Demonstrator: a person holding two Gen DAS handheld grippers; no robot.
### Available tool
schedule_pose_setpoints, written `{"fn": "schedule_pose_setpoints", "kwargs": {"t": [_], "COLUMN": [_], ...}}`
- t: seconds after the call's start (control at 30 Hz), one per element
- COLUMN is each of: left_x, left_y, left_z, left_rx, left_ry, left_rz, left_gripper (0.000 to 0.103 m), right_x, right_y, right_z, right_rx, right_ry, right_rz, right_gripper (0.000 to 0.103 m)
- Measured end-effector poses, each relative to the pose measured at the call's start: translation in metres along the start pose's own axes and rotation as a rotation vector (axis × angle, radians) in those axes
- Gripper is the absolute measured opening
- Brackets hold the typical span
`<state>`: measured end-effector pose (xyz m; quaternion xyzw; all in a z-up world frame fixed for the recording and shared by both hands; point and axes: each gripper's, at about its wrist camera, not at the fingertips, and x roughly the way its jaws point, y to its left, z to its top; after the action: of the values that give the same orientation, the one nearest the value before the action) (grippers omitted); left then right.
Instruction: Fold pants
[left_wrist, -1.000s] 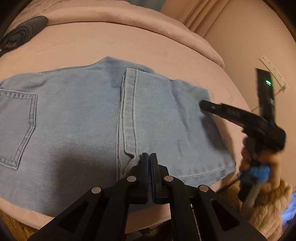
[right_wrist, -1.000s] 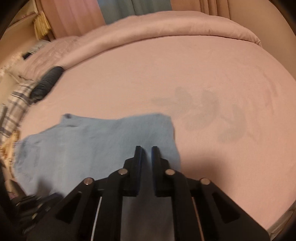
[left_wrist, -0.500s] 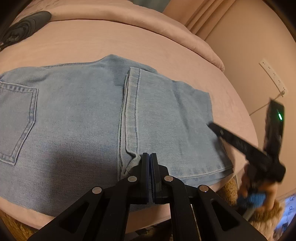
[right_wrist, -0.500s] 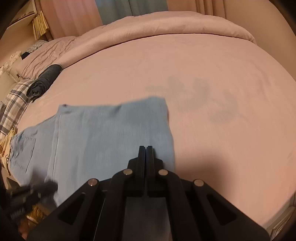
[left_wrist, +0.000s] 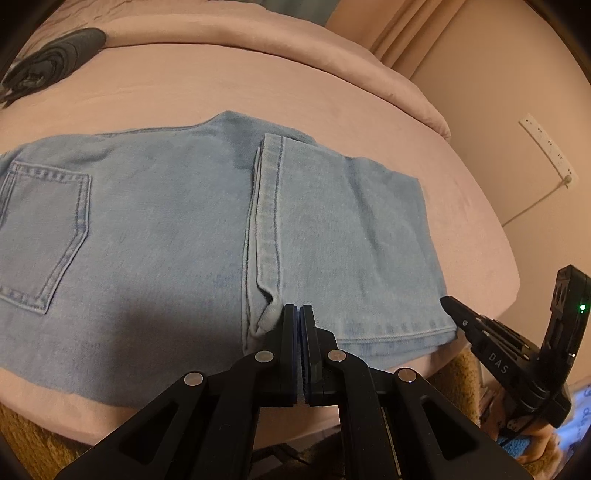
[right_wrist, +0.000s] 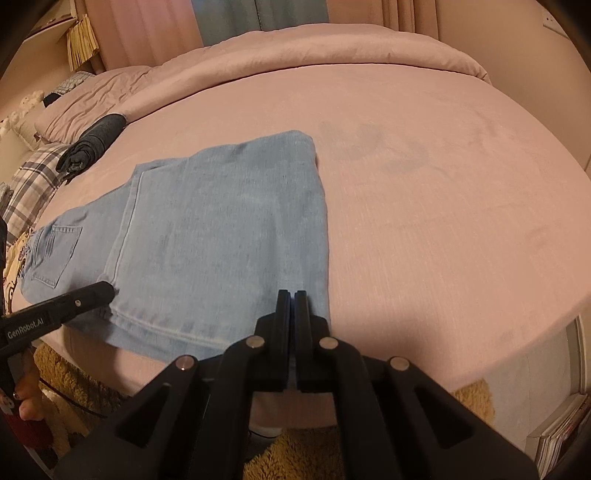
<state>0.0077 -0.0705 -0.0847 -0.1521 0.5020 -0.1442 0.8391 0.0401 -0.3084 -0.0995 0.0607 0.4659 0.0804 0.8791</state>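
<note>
Two tongs work at the near edge of a pink bed (right_wrist: 424, 192), where light-blue jeans (left_wrist: 166, 229) lie folded flat. The left tongs (left_wrist: 297, 314) are pinched nearly together on a puckered bit of hem at the near end of the folded-over leg, beside the thick seam (left_wrist: 271, 206) that runs away across the denim. The right tongs (right_wrist: 291, 299) are closed too, tips over the near right corner of the jeans (right_wrist: 221, 229) — whether cloth is caught between them cannot be told from either view.

In the left view the right tongs (left_wrist: 448, 304) come in from the right, their tip just at the corner of the hem; white letters "DAS" show on the black arm, and a green light (left_wrist: 583, 307) glows on the unit behind. In the right view the left tongs (right_wrist: 107, 290) reach in from the left, marked "GenRobot.AI", with a bit of the person's hand (right_wrist: 27, 402) behind them.

A back pocket (left_wrist: 44, 236) with stitched edges faces up on the left part of the jeans. Farther off on the bed lies a rolled dark garment (right_wrist: 94, 144), next to a plaid cloth (right_wrist: 29, 184) — both well apart from the jeans. A white power strip (left_wrist: 548, 149) hangs on the wall with its cord trailing down. A shaggy tan rug (right_wrist: 295, 458) covers the floor below the bed's edge.
</note>
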Motion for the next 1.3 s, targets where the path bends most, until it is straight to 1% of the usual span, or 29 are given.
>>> {"fn": "schedule_pose_setpoints", "kwargs": {"t": [0.3,0.37,0.43,0.47,0.53,0.57,0.6,0.63,0.67,0.73,0.8,0.83,0.9,0.93,1.0,1.03,1.1,1.17,1.2,1.27,1.3], "left_x": [-0.013,-0.023,-0.037,-0.044,-0.057,-0.062,-0.064,-0.067,-0.069,-0.074,-0.079,-0.084,-0.094,-0.101,-0.113,-0.122,-0.13,-0.134,-0.135,-0.134,-0.133], "left_y": [0.008,0.013,0.02,0.026,0.041,0.049,0.052,0.06,0.066,0.08,0.092,0.098,0.108,0.115,0.125,0.132,0.14,0.153,0.159,0.175,0.18], "left_z": [-0.007,-0.007,-0.004,-0.002,0.003,0.005,0.005,0.005,0.005,0.003,0.002,0.001,0.0,0.0,0.0,-0.001,-0.001,-0.002,-0.002,-0.003,-0.004], "left_rx": [-0.02,-0.024,-0.041,-0.057,-0.097,-0.121,-0.136,-0.161,-0.18,-0.224,-0.255,-0.269,-0.292,-0.309,-0.344,-0.372,-0.395,-0.431,-0.451,-0.497,-0.516], "left_ry": [0.038,0.015,-0.028,-0.049,-0.087,-0.104,-0.113,-0.122,-0.126,-0.137,-0.145,-0.154,-0.18,-0.203,-0.244,-0.271,-0.301,-0.321,-0.327,-0.321,-0.314], "left_rz": [-0.042,-0.016,0.001,0.003,0.011,0.021,0.031,0.047,0.057,0.074,0.097,0.115,0.144,0.153,0.163,0.173,0.2,0.248,0.259,0.266,0.269], "left_gripper": [0.006,0.006,0.006,0.006,0.007,0.013,0.022,0.025,0.029,0.029,0.03,0.031,0.04,0.042,0.049,0.05,0.057,0.057,0.058,0.058,0.058], "right_x": [-0.008,-0.01,-0.014,-0.017,-0.025,-0.029,-0.031,-0.032,-0.031,-0.022,-0.002,0.003,0.002,0.002,0.002,0.0,-0.005,-0.012,-0.014,-0.015,-0.014], "right_y": [0.01,0.012,0.012,0.012,0.009,0.011,0.012,0.017,0.023,0.033,0.039,0.04,0.041,0.039,0.037,0.037,0.042,0.054,0.06,0.074,0.081], "right_z": [-0.007,-0.008,-0.006,-0.005,0.003,0.006,0.008,0.011,0.012,0.009,-0.001,-0.006,-0.01,-0.009,-0.005,-0.002,0.002,0.007,0.011,0.022,0.026], "right_rx": [-0.027,-0.039,-0.041,-0.04,-0.024,-0.015,-0.014,-0.027,-0.043,-0.074,-0.093,-0.1,-0.097,-0.084,-0.057,-0.045,-0.048,-0.073,-0.08,-0.083,-0.091], "right_ry": [0.008,0.012,0.013,0.012,-0.013,-0.027,-0.037,-0.045,-0.046,-0.018,0.051,0.045,0.019,0.023,0.038,0.039,0.027,-0.016,-0.034,-0.052,-0.053], "right_rz": [-0.031,-0.037,-0.032,-0.027,-0.001,0.014,0.03,0.042,0.041,0.03,0.024,0.01,0.01,0.019,0.032,0.033,0.028,0.054,0.073,0.106,0.113], "right_gripper": [0.001,0.002,0.003,0.007,0.01,0.014,0.02,0.023,0.029,0.03,0.031,0.031,0.031,0.031,0.032,0.033,0.035,0.036,0.045,0.059,0.059]}}
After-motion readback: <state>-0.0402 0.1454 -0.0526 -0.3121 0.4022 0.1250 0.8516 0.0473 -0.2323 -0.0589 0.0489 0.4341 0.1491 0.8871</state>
